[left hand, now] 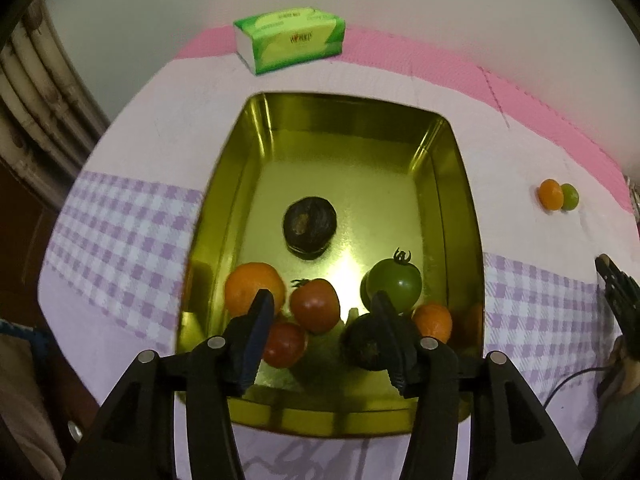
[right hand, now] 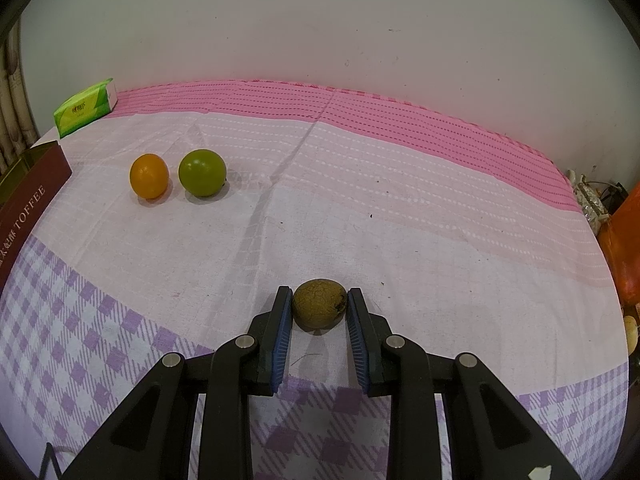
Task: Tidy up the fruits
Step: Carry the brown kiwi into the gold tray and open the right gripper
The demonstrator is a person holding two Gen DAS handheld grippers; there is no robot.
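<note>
A gold metal tray (left hand: 460,184) holds several fruits: a dark brown one (left hand: 310,224), an orange (left hand: 252,286), two red tomatoes (left hand: 316,304), a green tomato (left hand: 396,282), another dark fruit (left hand: 364,346) and a small orange (left hand: 434,320). My left gripper (left hand: 320,312) is open and empty above the tray's near end. My right gripper (right hand: 318,304) has its fingers on both sides of a brown round fruit (right hand: 319,304) that rests on the cloth. An orange (right hand: 149,176) and a green fruit (right hand: 202,173) lie on the cloth far left.
A green tissue pack (left hand: 290,40) sits at the back by the wall. The tray's dark red side (right hand: 28,208) reads TOFFEE at the left of the right wrist view. An orange object (right hand: 628,248) stands off the right edge. The right gripper (left hand: 616,292) shows at the left view's right edge.
</note>
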